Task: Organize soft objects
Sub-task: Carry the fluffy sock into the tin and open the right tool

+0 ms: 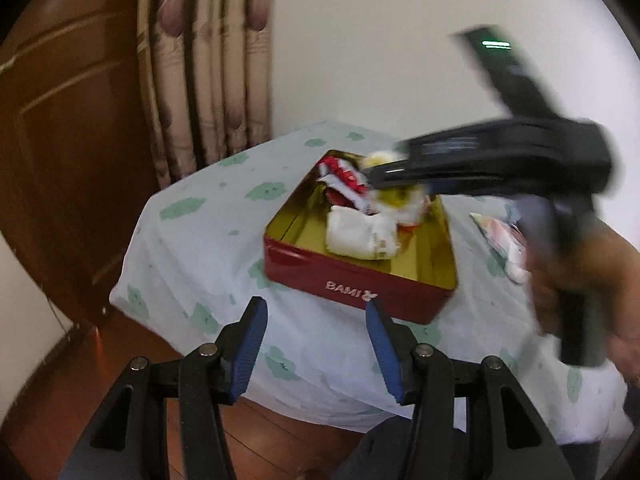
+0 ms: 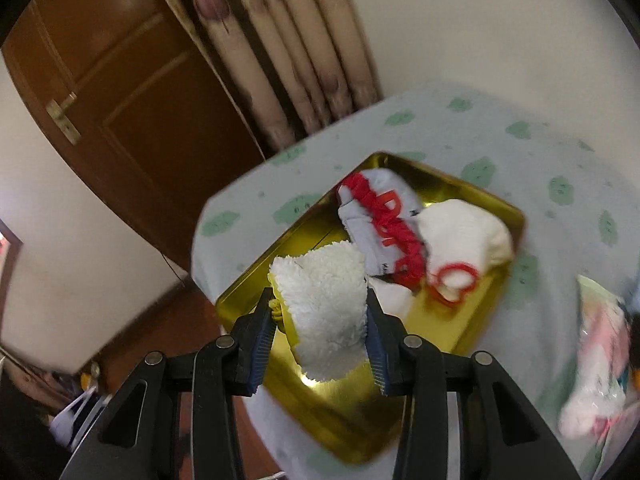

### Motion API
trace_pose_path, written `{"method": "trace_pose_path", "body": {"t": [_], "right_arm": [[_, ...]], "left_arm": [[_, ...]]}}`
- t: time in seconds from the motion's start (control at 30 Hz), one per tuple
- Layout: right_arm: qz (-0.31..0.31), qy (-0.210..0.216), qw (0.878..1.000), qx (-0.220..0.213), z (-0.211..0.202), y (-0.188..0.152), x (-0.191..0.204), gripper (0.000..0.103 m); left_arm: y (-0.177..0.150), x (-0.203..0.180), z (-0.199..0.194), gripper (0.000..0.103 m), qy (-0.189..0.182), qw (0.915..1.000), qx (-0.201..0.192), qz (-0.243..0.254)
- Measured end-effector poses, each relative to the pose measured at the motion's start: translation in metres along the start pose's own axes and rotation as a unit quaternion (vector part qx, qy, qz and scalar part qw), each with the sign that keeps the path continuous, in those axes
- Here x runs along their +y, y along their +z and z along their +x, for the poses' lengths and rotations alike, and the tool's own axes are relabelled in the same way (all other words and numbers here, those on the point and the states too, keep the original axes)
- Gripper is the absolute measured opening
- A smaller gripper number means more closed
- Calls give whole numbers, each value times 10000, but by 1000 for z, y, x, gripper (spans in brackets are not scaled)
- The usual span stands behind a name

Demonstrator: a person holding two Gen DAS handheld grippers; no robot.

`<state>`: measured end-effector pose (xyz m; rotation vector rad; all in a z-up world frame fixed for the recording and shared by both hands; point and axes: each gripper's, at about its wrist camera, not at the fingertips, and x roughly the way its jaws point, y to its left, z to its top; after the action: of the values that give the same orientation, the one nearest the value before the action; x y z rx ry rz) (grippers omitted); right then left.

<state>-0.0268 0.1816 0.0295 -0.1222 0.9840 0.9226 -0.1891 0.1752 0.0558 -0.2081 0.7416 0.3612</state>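
Observation:
A red tin box with a gold inside sits on a bed-like surface covered in a white sheet with green prints. Inside lie a white sock, a red-and-white sock and a white sock with a red ring. My right gripper is shut on a fluffy white and yellow soft item and holds it above the box; it also shows in the left wrist view. My left gripper is open and empty, in front of the box's near side.
A plastic-wrapped pink and white bundle lies on the sheet right of the box, also seen in the left wrist view. A wooden door and curtain stand behind. Wood floor lies below.

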Motion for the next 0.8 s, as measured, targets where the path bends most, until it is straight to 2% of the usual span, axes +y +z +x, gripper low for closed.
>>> {"method": "trace_pose_path", "body": {"t": [0.2,0.4,0.5,0.57,0.63,0.7,0.8], "right_arm": [[-208,-337,9985,376,43,17,2,39],[-204,-251,9982,510,66,26,5,42],[-180,-238,9982,517,71,29,7,47],[-111,-226,9989,401,66,28,6,58],[15,-212,9997,128,53,25,1,65],[195,-12,9997,-167,35,22,-7,66],[447,150,9960,-755,-9,-1,-24,74]], "left_arm": [[2,8,-3,53,30,9999,-114,-87],[3,18,5,53,108,9994,75,-318],[2,23,8,53,110,9988,130,-464],[3,26,9,53,74,9984,164,-535],[2,28,11,52,12,9978,235,-613],[1,26,14,53,-72,9977,327,-588],[-2,19,17,53,-60,9981,425,-448]]}}
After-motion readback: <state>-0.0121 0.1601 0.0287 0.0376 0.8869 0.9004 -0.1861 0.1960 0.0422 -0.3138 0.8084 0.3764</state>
